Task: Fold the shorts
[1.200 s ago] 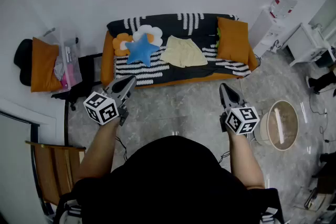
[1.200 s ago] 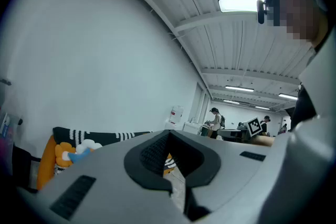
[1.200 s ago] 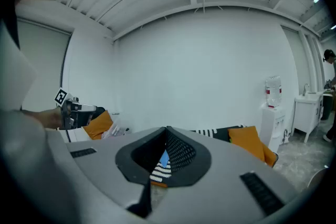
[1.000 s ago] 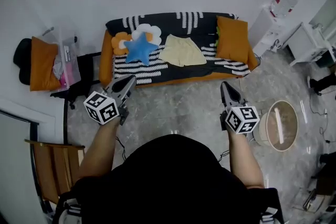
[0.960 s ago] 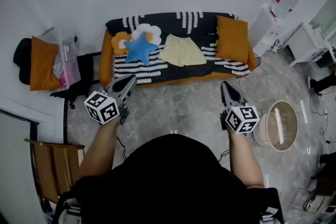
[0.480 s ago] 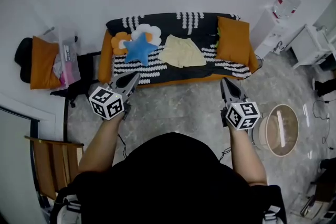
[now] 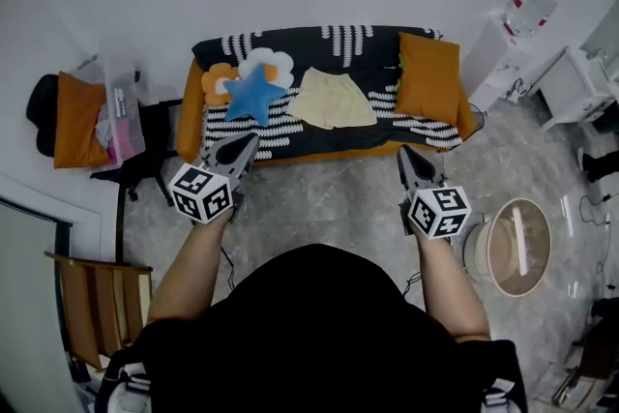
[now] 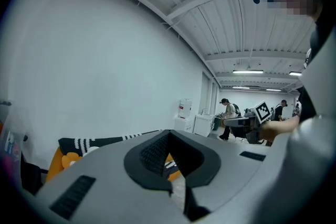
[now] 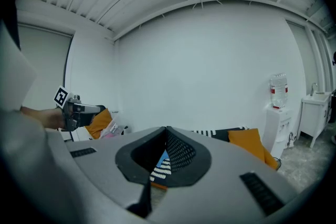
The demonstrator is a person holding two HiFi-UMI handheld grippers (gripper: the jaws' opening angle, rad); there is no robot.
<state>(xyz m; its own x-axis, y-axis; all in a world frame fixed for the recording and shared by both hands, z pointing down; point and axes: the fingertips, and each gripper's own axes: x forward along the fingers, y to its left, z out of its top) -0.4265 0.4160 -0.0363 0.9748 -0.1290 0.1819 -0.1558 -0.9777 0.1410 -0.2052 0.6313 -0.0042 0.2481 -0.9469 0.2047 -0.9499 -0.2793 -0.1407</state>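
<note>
Left gripper (image 7: 248, 142): jaws closed, empty, held over the floor just short of the sofa (image 7: 319, 151).
Right gripper (image 7: 407, 154): jaws closed, empty, level with the left.
Shorts (image 7: 334, 99): pale yellow, flat on the sofa seat, well apart from both grippers, between star cushion (image 7: 253, 92) and orange cushion (image 7: 428, 74).

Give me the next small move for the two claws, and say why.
The left claw and right claw are shut, empty and short of the orange sofa with the black-and-white striped cover, where the pale yellow fabric shorts lie flat, unfolded. So probably carry both claws forward to the shorts and open them.
</note>
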